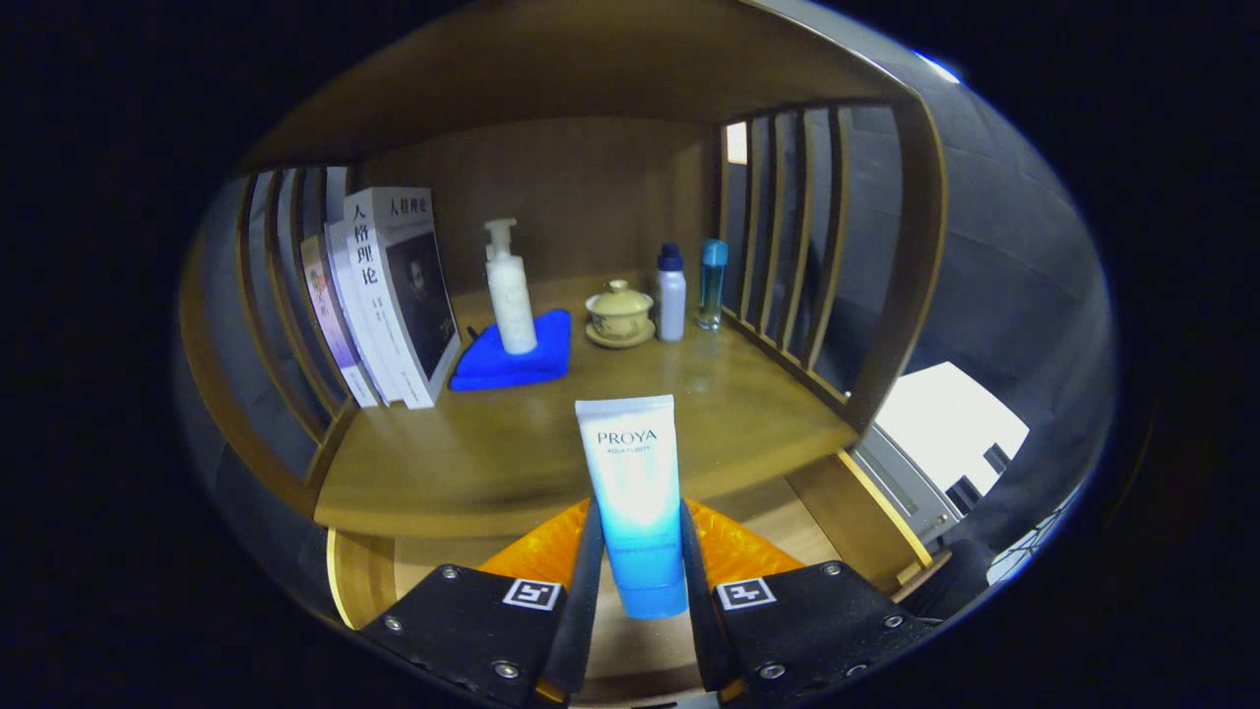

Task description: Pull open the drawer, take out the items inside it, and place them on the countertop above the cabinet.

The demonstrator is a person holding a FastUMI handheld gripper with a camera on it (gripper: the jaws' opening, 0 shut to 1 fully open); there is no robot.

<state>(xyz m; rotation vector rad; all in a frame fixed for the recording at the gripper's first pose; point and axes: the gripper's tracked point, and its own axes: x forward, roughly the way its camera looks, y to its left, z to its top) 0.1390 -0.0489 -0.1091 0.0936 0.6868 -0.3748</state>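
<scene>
The gripper [638,581] is clamping both fingers on the blue-and-white tube [634,497], which is standing upright between them (cap end down), with the wooden countertop [472,453] lying just beyond.

The scene is dim, with warm light falling from above onto the wooden bench [492,453], which shows a soft sheen near its front edge. The tube [635,492] held between the tongs [635,581] catches a bright glare on its middle. Fisheye distortion bends the side slats [787,236] outward. A white patch [950,423] at the right is overexposed. Edges look slightly soft.
</scene>
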